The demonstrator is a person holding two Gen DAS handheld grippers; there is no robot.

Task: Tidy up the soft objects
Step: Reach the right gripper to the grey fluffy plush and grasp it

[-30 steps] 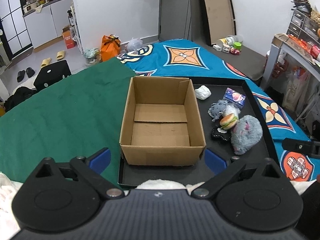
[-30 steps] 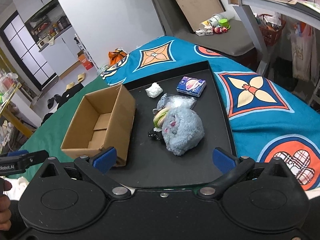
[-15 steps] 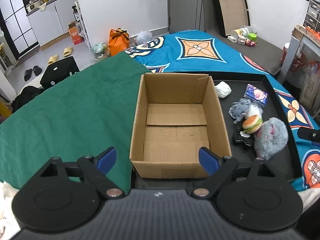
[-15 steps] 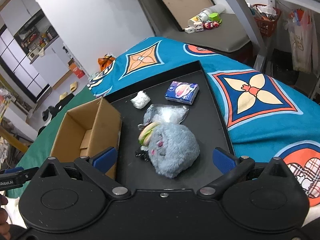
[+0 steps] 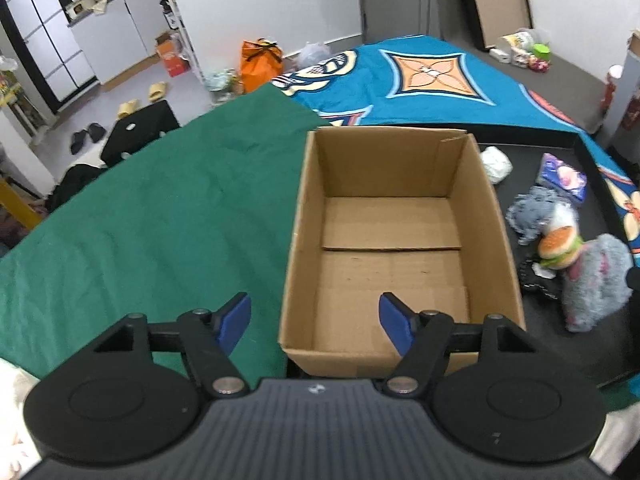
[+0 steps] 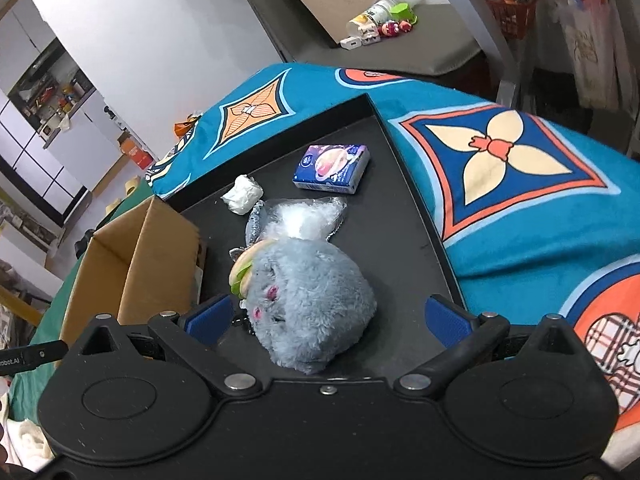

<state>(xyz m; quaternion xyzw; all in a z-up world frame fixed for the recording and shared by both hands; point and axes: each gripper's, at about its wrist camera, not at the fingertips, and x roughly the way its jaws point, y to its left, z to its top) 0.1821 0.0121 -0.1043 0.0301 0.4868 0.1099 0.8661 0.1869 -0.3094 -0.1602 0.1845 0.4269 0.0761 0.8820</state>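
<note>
- The left gripper is held above the near left corner of the cardboard box; its jaws have just been closing, and the box's near left wall is seen between the blue pads without being pressed.
- The cardboard box is seen open and bare inside, standing on the left part of the black tray.
- The right gripper is held with its jaws wide, and the grey plush toy is seen between the pads, untouched by them.
- The grey plush toy is laid on the black tray, just right of the cardboard box, with a plush burger touching its far left side.
- Farther back on the tray are seen a clear plastic bag, a white wad and a blue tissue pack.
- The tray is set on a blue patterned cloth, with a green cloth spread to the left.
</note>
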